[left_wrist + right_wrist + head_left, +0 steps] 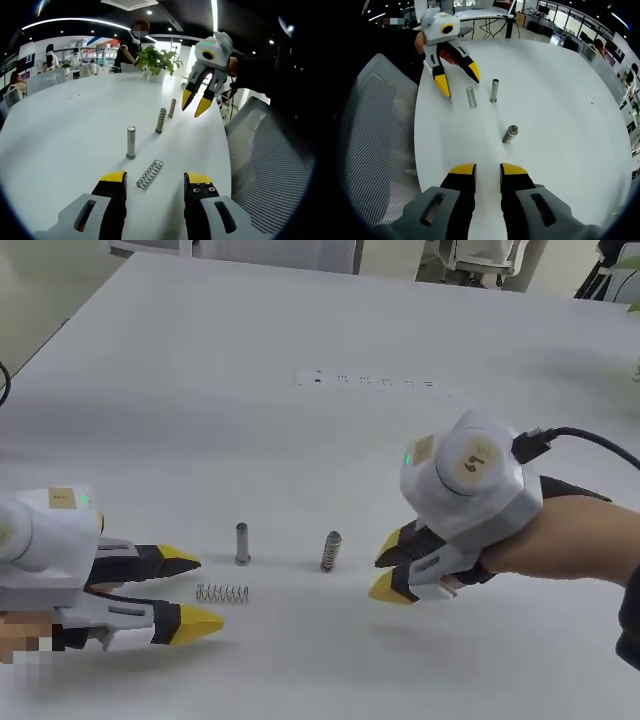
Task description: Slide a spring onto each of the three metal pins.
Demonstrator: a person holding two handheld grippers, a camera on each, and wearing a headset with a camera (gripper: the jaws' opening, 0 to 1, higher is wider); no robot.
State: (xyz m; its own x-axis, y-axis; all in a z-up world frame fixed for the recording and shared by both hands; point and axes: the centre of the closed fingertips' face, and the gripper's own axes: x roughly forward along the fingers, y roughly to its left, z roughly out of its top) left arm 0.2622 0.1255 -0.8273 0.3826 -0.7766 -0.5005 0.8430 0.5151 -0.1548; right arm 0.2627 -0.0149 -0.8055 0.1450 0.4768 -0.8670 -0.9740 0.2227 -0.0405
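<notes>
Close in, the table (pixel 220 150) ends on the person's side, with a mesh chair (pixel 265 160) just past the edge, so any backward pull has little room. Over the tabletop the left gripper (pixel 190 591) hovers low, jaws spread wide with nothing between them. The loose spring (pixel 222 593) lies flat just ahead of the yellow tips, and in the left gripper view it sits in line with the gap. By that, the step in hand looks like picking up this spring. A good grab would take it across the coils near one end, lightly enough not to crush them. That leaves the other end free and the bore open for tipping upright and lowering over a pin top. Just beyond the spring stands the bare pin (pixel 242 543), upright and apart from it, and a knock from the closing jaw on that side could topple it. Further right stands a sprung pin (pixel 331 551), coil around its shaft, and what looks like a second sprung pin (pixel 172 108) stands just behind it. The right gripper (pixel 386 567) hangs beside that pin, jaws a little parted and empty, and could steady the bare pin. Farther off, the tabletop runs broad and bare, giving ample room to lift and swing.
</notes>
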